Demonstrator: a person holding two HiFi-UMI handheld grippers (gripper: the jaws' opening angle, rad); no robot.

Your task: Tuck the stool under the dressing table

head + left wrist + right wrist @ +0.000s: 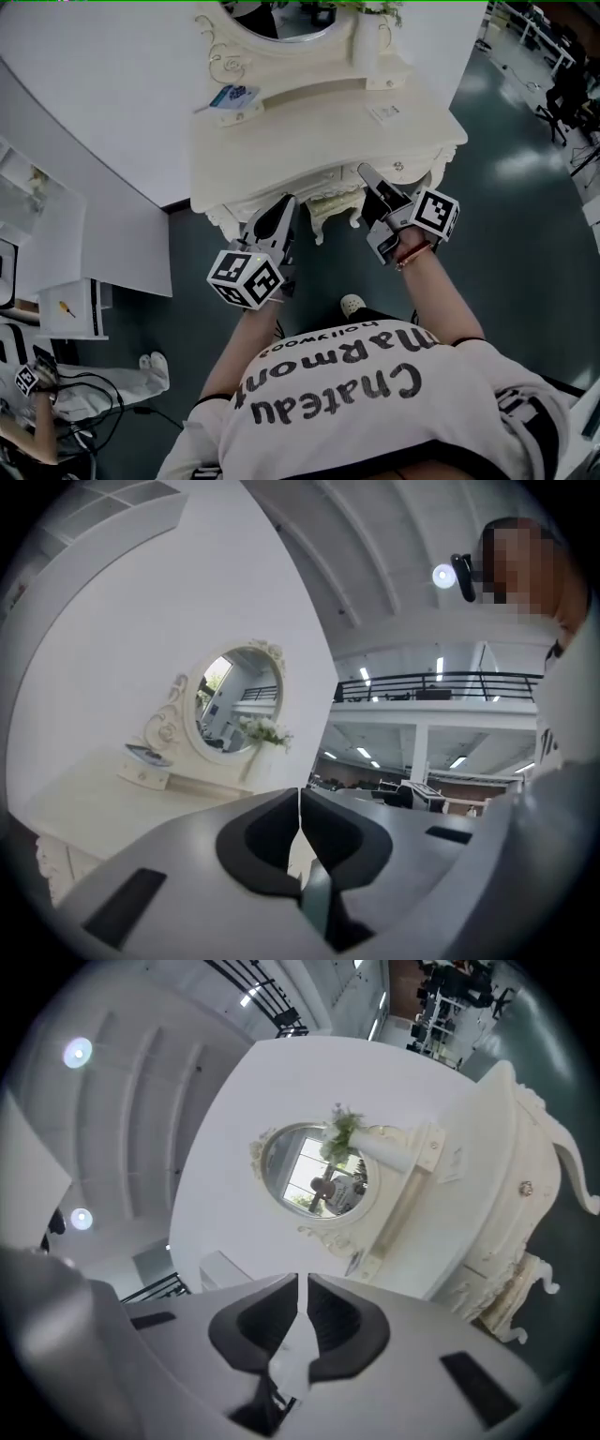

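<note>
The cream dressing table [281, 141] with its oval mirror [281, 19] stands right in front of me. Both grippers are raised level in front of its front edge. My left gripper [284, 208] is shut with nothing in it, and my right gripper [367, 176] is shut on nothing too. In the left gripper view the closed left gripper [300, 794] points past the table [84, 799]. In the right gripper view the right gripper [302, 1283] faces the mirror [314, 1171]. A carved cream piece [333, 202] shows under the table's front; I cannot tell whether it is the stool.
A white partition wall [103, 84] backs the table. A white shelf unit [70, 300] and another person with a marker cube [28, 380] are at the lower left. Dark floor [525, 234] lies to the right. A small blue-and-white item [230, 97] lies on the table's upper ledge.
</note>
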